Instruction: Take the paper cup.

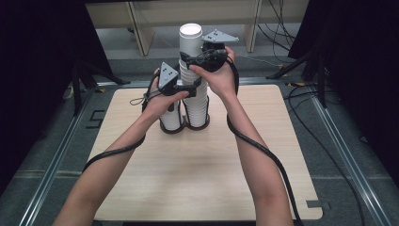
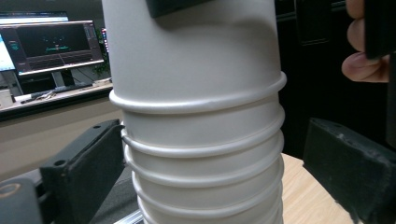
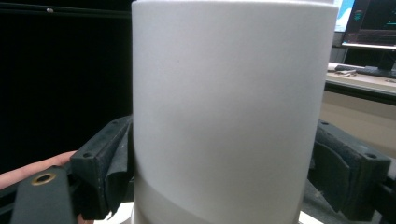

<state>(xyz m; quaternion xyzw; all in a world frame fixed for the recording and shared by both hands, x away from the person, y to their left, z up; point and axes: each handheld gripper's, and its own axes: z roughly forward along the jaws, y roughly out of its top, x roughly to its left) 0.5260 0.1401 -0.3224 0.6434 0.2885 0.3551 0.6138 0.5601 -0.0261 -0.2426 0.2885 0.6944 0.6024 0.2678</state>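
Top cup (image 3: 233,107) between right gripper (image 1: 203,59) fingers (image 3: 109,168), both touching.

soft overhead light, dark surroundings, mild blur, close white surfaces slightly overexposed.

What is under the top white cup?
Under the top cup sits a tall stack of white cups, their rolled rims showing one below another. The stack stands in a dark holder on the table. Each lower cup's inside is covered.
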